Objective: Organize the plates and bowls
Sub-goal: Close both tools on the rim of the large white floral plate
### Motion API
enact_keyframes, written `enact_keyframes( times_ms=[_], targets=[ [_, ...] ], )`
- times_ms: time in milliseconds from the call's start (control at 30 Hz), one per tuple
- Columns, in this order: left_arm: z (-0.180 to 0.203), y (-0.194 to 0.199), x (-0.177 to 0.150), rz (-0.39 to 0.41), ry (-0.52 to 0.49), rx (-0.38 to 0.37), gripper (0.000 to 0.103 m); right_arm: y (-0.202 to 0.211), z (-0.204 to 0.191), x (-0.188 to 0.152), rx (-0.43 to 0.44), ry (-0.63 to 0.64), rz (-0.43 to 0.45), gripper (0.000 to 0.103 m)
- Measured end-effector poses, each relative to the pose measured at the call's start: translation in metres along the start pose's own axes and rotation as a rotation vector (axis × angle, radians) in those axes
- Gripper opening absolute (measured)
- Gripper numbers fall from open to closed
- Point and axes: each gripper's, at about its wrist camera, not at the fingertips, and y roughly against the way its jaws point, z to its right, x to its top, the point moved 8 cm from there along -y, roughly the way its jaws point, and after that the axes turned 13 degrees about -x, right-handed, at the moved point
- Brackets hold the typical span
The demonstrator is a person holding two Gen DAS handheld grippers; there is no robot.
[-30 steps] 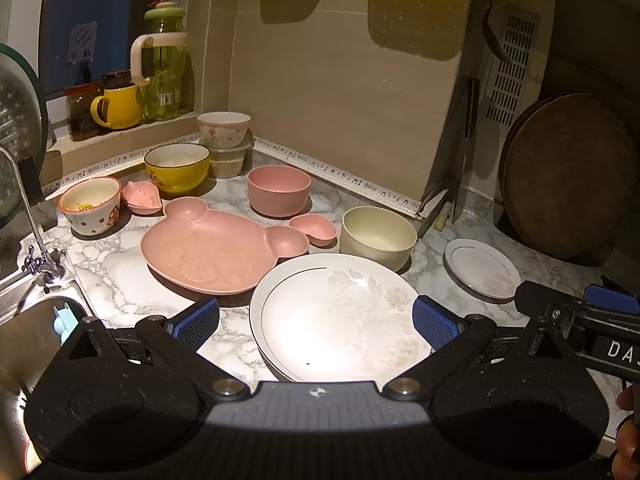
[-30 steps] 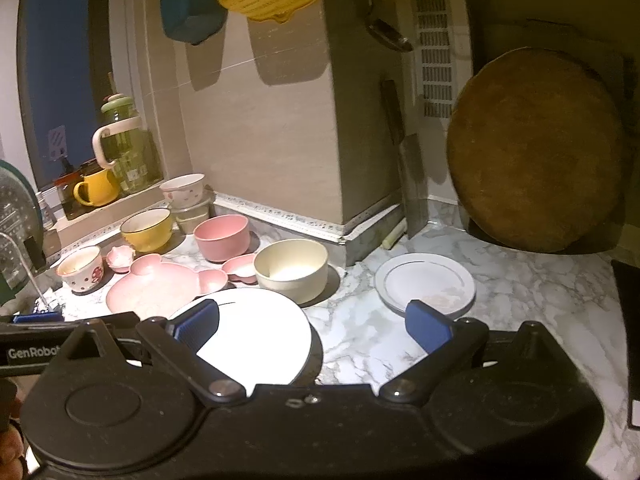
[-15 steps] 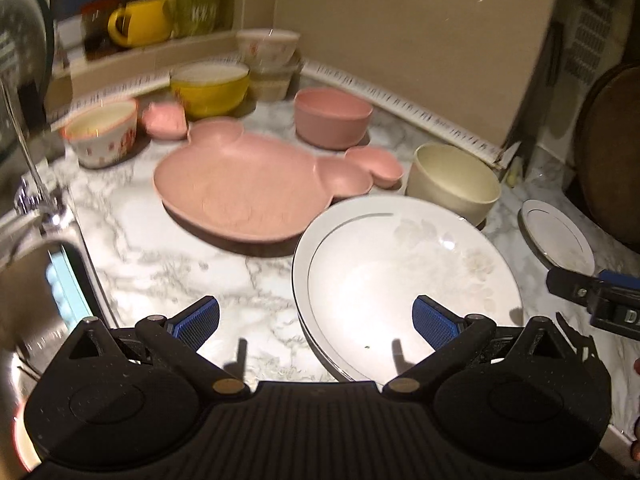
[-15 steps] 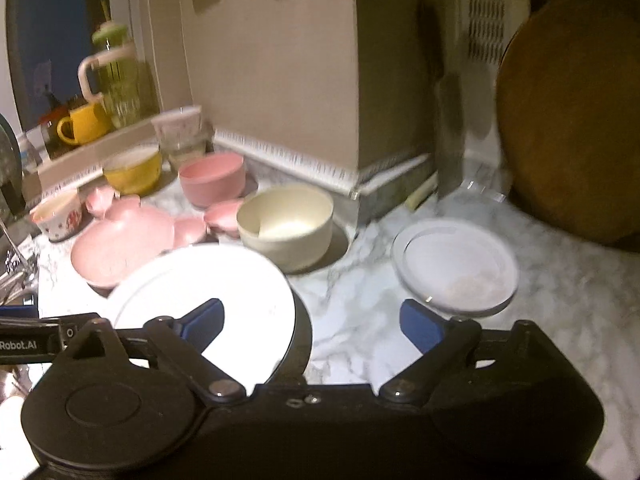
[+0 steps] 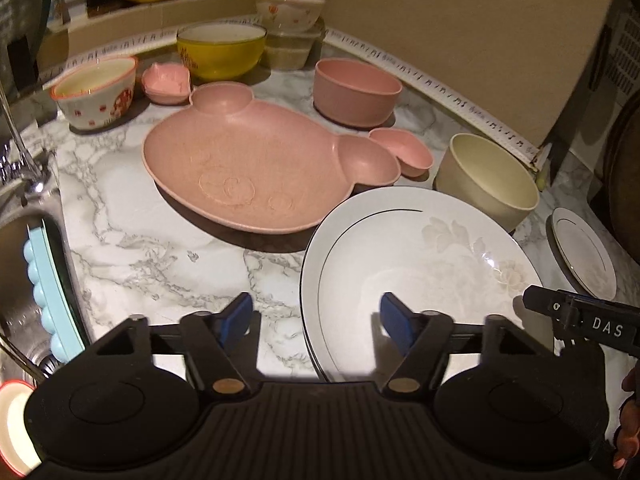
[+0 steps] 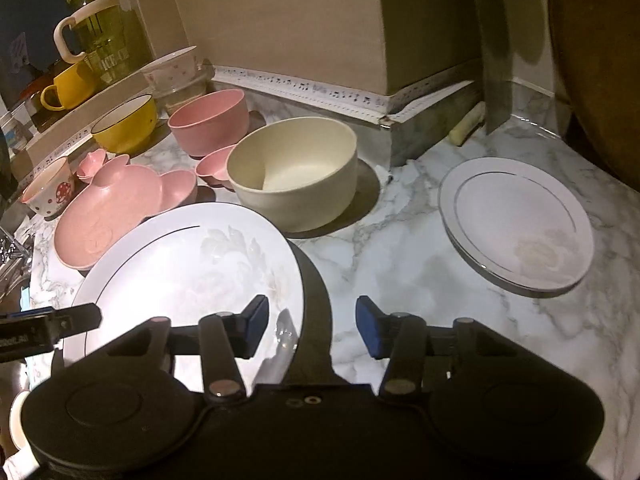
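A large white plate [image 5: 420, 272] [image 6: 188, 268] lies on the marble counter [image 5: 160, 248]. My left gripper [image 5: 316, 318] is open, its jaws astride the plate's left rim. My right gripper [image 6: 308, 326] is open, astride the plate's right rim. Neither holds anything. A pink bear-shaped plate [image 5: 256, 164] [image 6: 108, 216] lies behind it. A cream bowl [image 5: 488, 180] [image 6: 296, 176], a pink bowl [image 5: 356, 92] [image 6: 208, 120] and a small white plate [image 6: 516, 228] [image 5: 580, 256] stand around.
A yellow bowl [image 5: 220, 50], a mushroom-print bowl [image 5: 96, 92], two small pink dishes [image 5: 166, 82] [image 5: 408, 154] and stacked containers [image 5: 292, 40] stand at the back. A sink [image 5: 24, 280] is at the left. A round board [image 6: 600, 60] and cleaver [image 6: 496, 92] lean at the right.
Both grippers have moved down and closer to the large white plate, and their jaws have narrowed from wide open. The dishes have not moved.
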Motion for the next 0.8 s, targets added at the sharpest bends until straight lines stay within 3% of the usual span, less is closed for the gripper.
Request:
enact_keyframes(
  times_ms=[67,100,433,633,800],
  targets=[
    [-0.003,-0.003,0.001,-0.005,0.022,-0.011,0.065,-0.005,-0.001,0.001,-0.007,0.011,-0.009,0.041],
    [-0.005,-0.005,0.001,-0.007,0.031,-0.015,0.065,-0.007,-0.001,0.002,0.001,0.007,-0.017,0.035],
    [-0.011,-0.015,0.004,-0.032,0.139,-0.093,0.03,-0.015,-0.005,0.008,0.09,-0.019,-0.054,0.011],
    [-0.016,-0.014,0.005,-0.037,0.177,-0.105,0.016,-0.018,-0.002,0.008,0.11,-0.056,-0.077,0.009],
    [-0.017,-0.015,0.005,-0.045,0.174,-0.098,0.014,-0.019,-0.003,0.009,0.105,-0.058,-0.091,0.009]
  ],
)
